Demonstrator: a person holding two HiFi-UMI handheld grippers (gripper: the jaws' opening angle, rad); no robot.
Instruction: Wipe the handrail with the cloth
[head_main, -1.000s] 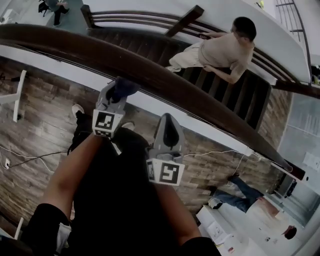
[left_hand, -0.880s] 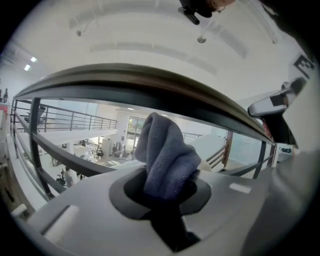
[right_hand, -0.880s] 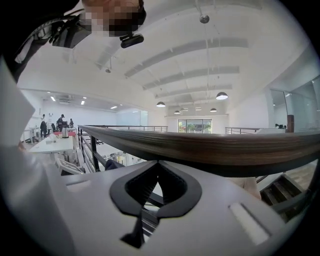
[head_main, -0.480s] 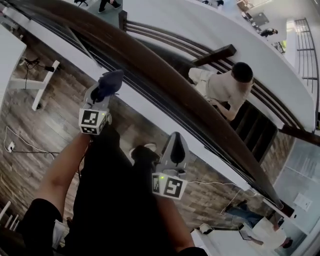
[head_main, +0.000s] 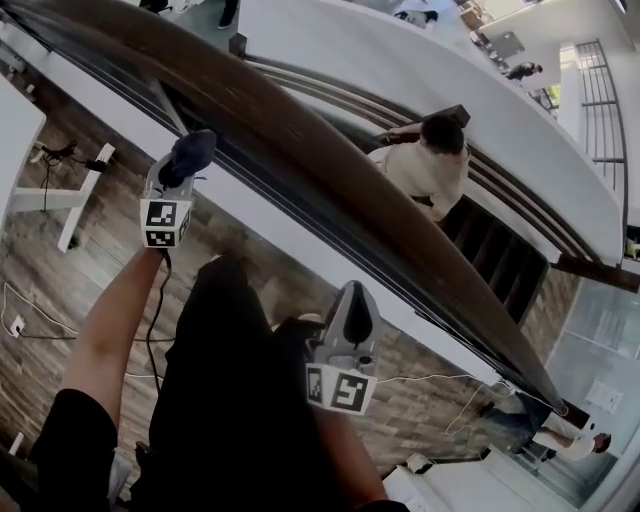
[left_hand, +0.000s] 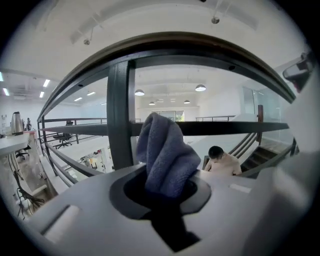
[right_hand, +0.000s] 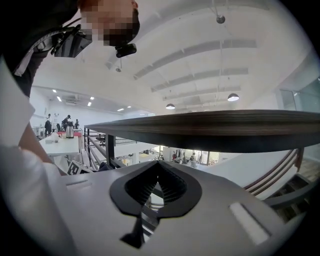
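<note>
The left gripper (head_main: 183, 165) is clamping the blue cloth (head_main: 192, 150) just short of the wooden handrail (head_main: 330, 165) at one o'clock, wiping apparently pending; the right gripper (head_main: 350, 305) is hanging closed, empty.

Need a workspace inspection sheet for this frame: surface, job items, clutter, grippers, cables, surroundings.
Surface: wood-plank floor, under the rail.
Job's things: handrail, dark wood, runs diagonally; cloth, dark blue, bunched, below the rail's top; contact cannot be told.
Clutter: nothing seen.
Grippers: left gripper shut on cloth; right gripper shut, empty, short of the rail.
Cables: black cable runs down from left gripper; loose cables on floor.
Surroundings: person on stairs beyond the rail; white desk frame at left.
</note>
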